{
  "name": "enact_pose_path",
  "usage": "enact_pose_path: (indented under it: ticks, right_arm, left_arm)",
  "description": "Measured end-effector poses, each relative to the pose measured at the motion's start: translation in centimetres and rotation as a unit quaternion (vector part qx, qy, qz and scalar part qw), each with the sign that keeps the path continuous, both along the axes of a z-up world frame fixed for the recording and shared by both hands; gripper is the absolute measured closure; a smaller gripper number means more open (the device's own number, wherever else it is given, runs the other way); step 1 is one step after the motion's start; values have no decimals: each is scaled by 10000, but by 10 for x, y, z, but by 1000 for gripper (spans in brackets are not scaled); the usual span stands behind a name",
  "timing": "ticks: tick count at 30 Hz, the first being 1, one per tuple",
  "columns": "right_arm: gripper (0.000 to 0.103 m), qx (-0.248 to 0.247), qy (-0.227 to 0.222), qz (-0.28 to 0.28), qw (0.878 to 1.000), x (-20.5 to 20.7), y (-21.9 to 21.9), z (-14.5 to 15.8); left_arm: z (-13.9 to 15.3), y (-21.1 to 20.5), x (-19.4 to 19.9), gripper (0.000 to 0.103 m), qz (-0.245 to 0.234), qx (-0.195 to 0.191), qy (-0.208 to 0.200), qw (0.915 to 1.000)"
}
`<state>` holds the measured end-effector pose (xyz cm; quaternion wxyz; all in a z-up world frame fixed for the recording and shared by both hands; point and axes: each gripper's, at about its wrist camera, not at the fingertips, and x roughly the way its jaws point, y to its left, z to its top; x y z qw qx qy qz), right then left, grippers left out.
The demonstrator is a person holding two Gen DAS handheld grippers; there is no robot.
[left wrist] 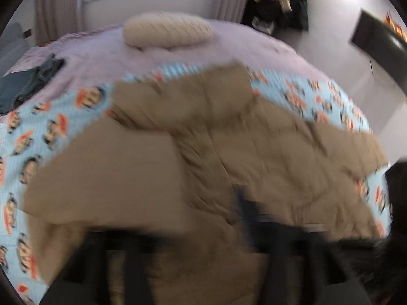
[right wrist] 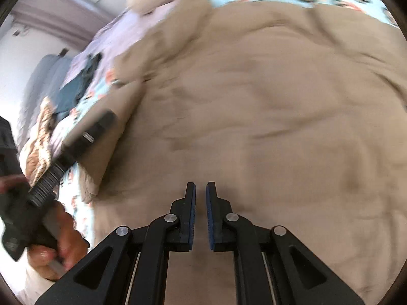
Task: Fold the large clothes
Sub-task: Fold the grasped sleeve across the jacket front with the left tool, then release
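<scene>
Across the near half of the bed [left wrist: 84, 58] spreads the tan coat [right wrist: 254, 101], one sleeve folded inward. Right gripper [right wrist: 201, 190] hovers nearly closed, empty; left gripper [left wrist: 193, 267] is blurred, apparently wide, ready for another fold.

We see a big bed [left wrist: 89, 48] with a soft purple sheet on it. A blue blanket [left wrist: 51, 132] with little cartoon monkey faces lies across the near part of the bed. A big tan coat [left wrist: 229, 139] lies spread out on top of that blanket, close to the near edge. At the far edge of the bed we see a puffy cream pillow [left wrist: 166, 31]. By the left edge lie some dark blue clothes [left wrist: 33, 81], folded flat on the purple sheet. The pillow and the dark clothes are well apart from the coat.
</scene>
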<state>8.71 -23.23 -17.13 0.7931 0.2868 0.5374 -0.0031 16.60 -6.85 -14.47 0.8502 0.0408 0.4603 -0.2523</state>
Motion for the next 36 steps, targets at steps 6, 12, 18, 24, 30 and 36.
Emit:
enact_pose_path:
  ticks: [6, 12, 18, 24, 30, 36]
  right_arm:
    - [94, -47, 26, -134, 9999, -12, -29, -1]
    - [30, -642, -363, 378, 9966, -18, -5, 28]
    - [29, -1844, -959, 1724, 9628, 6, 86, 60]
    - [28, -3593, -1274, 2841, 8798, 28, 185, 41]
    - [28, -3776, -1362, 2309, 8863, 59, 174, 43]
    - [28, -1647, -993, 528, 9799, 65, 49, 53]
  left_arm:
    - [-19, -5, -26, 19, -142, 335, 117, 9993]
    - [25, 60, -56, 19, 146, 112, -217, 9996]
    - [18, 156, -36, 19, 1864, 464, -301, 9809]
    - [-43, 208, -8, 19, 2810, 455, 504, 9573]
    - [-56, 199, -6, 19, 2548, 623, 458, 9639]
    - [-43, 226, 11, 19, 2428, -268, 771, 9666]
